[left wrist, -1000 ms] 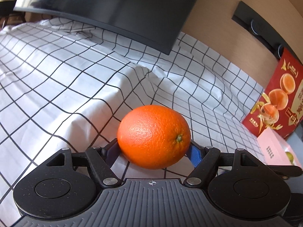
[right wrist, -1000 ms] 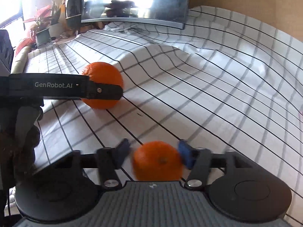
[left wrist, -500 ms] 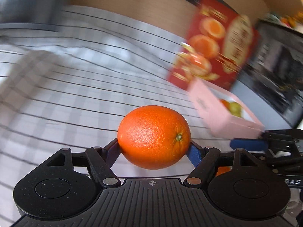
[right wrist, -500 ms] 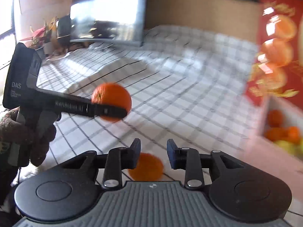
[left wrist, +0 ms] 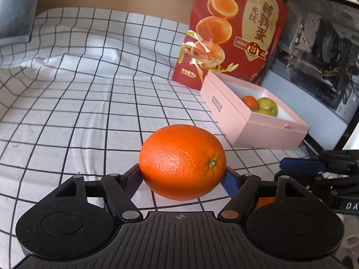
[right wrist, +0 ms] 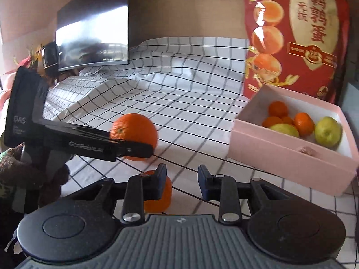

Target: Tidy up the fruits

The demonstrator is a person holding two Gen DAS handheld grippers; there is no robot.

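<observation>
My left hand-held gripper [left wrist: 182, 176] is clamped on the large, round, pebbly-skinned orange [left wrist: 182, 161], carrying it above the grid-checked cloth on the worktop [left wrist: 89, 103], with the open pink cardboard box [left wrist: 253, 121] of fruit ahead to the right. My right hand-held gripper [right wrist: 181, 180] stands empty with its jaws parted, a small mandarin [right wrist: 160, 196] lying on the cloth just behind its left finger. The smooth, heavy orange could slip from its narrow pinch, or I could knock the mandarin rolling.
</observation>
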